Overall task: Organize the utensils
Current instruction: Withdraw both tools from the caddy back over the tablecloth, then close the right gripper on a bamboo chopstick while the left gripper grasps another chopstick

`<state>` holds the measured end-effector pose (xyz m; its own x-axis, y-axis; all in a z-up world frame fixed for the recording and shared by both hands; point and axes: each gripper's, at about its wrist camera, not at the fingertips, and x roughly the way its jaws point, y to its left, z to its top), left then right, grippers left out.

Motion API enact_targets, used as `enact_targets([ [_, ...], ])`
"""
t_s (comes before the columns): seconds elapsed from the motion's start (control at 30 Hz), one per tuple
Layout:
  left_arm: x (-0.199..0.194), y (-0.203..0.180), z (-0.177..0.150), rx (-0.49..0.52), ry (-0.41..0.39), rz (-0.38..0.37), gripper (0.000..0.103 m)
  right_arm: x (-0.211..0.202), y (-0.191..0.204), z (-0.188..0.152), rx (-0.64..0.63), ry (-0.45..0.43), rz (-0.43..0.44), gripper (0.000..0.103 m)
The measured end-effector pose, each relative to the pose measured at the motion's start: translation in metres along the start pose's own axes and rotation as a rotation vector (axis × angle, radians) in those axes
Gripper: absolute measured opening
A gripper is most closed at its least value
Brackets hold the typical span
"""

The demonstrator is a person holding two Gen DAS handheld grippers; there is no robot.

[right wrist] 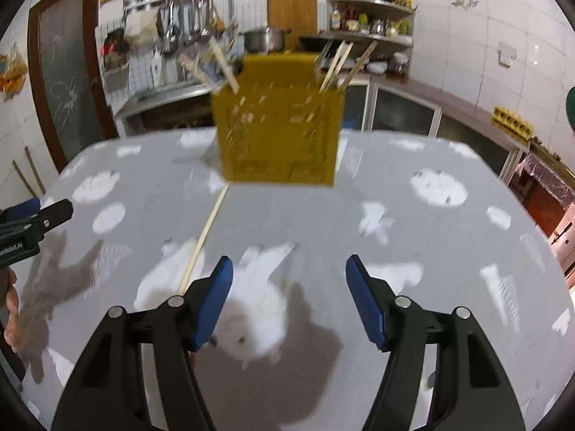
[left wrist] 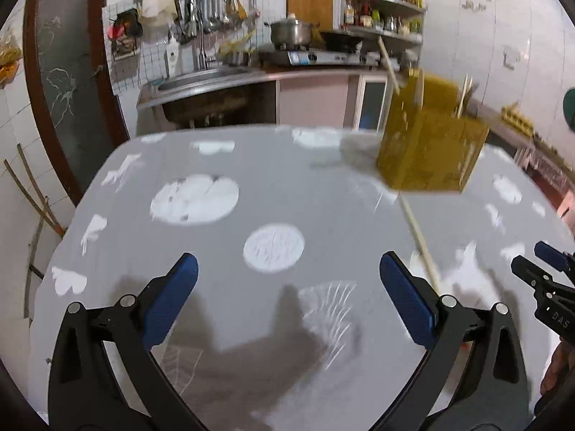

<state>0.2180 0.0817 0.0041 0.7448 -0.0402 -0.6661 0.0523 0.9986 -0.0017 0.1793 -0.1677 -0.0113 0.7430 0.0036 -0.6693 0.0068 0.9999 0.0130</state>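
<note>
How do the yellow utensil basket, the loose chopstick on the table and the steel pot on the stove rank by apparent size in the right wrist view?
1. yellow utensil basket
2. loose chopstick, long but thin
3. steel pot, though it stands farthest away, so unsure

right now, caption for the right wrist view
Open right tool faces a yellow holder; one chopstick lies on the table.

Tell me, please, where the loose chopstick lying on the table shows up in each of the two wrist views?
Left wrist: the chopstick lies right of centre, running from below the yellow holder toward the right finger.
Right wrist: the chopstick lies left of centre, from the holder's lower left corner toward the left finger.
Shared landmark: the yellow holder on the grey tablecloth.
</note>
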Motion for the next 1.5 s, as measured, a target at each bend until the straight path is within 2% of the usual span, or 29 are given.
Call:
enact_targets([
  [0.23, 0.010, 0.010, -0.024, -0.003, 0.062, -0.009, 0.098, 0.014, 0.025, -0.011, -0.012, 0.090, 0.039, 0.065],
  [0.53, 0.007, 0.018, -0.023, -0.014, 0.073, -0.033, 0.098, 0.030, 0.053, -0.020, -0.071, 0.178, 0.029, 0.063],
  [0.57, 0.007, 0.018, -0.022, -0.014, 0.074, -0.030, 0.098, 0.032, 0.054, -0.021, -0.072, 0.189, 0.032, 0.057],
  [0.7, 0.011, 0.016, -0.018, -0.009, 0.090, -0.030, 0.098, 0.038, 0.056, -0.020, -0.068, 0.209, 0.024, 0.044],
  [0.87, 0.013, 0.007, -0.007, -0.021, 0.087, -0.034, 0.098, 0.044, 0.055, -0.014, -0.051, 0.226, 0.068, 0.010],
  [0.97, 0.016, -0.002, -0.001, -0.024, 0.093, -0.046, 0.098, 0.046, 0.052, -0.012, -0.051, 0.226, 0.091, 0.007],
  [1.13, 0.029, -0.026, 0.007, 0.003, 0.111, -0.052, 0.098, 0.046, 0.034, -0.001, -0.036, 0.208, 0.092, 0.006],
  [1.5, 0.067, -0.087, 0.023, 0.039, 0.135, -0.077, 0.098, 0.076, -0.059, 0.032, 0.101, 0.179, 0.027, 0.006],
])
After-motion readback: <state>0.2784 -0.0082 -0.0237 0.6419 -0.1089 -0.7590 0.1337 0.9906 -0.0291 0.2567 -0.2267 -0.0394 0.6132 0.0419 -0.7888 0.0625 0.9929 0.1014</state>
